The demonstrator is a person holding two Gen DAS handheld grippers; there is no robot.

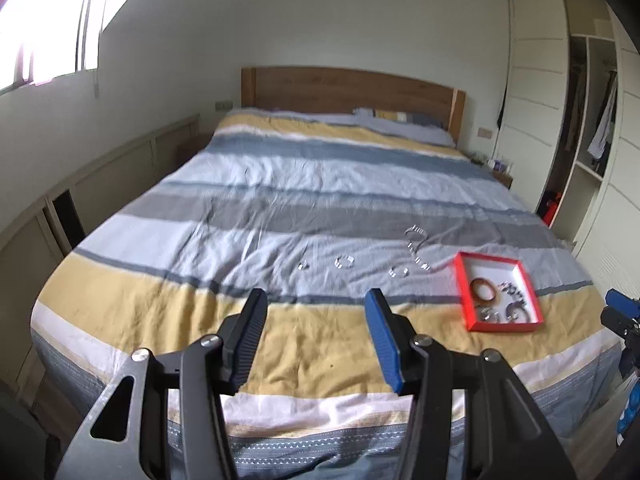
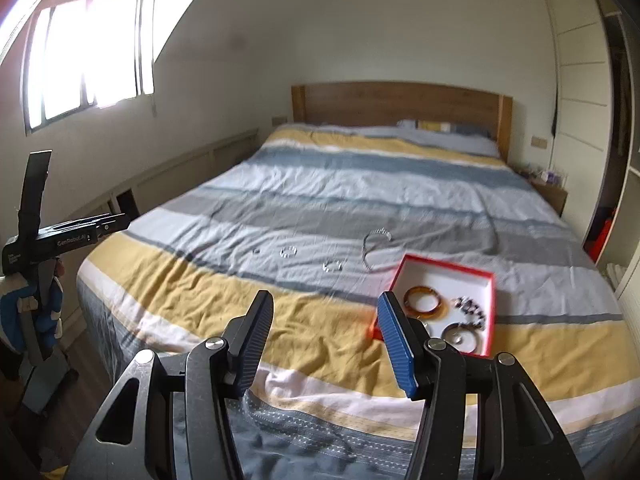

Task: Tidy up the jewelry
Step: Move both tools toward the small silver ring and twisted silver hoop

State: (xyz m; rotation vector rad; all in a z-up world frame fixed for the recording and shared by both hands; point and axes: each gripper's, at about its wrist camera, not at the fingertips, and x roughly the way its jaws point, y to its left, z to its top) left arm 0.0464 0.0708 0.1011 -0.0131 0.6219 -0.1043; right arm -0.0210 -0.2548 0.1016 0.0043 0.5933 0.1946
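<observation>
We hold both claws above the foot edge of a bed [image 1: 320, 184] covered by a striped duvet. The left claw [image 1: 316, 300] is released, its two fingers spread wide with nothing between them; the right claw [image 2: 325, 304] is likewise released and empty. A red-rimmed tray [image 1: 464, 300] lies near the bed's foot edge toward its right corner, touching the duvet. Inside it we see an amber bangle [image 2: 422, 301], a dark beaded bracelet [image 2: 472, 309] and silvery bangles [image 2: 460, 336] at the tray's near side. Loose on the duvet, just beyond the tray toward the bed's middle, lie a silvery necklace [image 1: 416, 246], two small silvery rings or bracelets [image 1: 344, 262] [image 1: 399, 271] and a smaller piece [image 1: 303, 265]; their exact kind is too blurred to tell. A wooden headboard [image 1: 352, 88] closes the far edge.
</observation>
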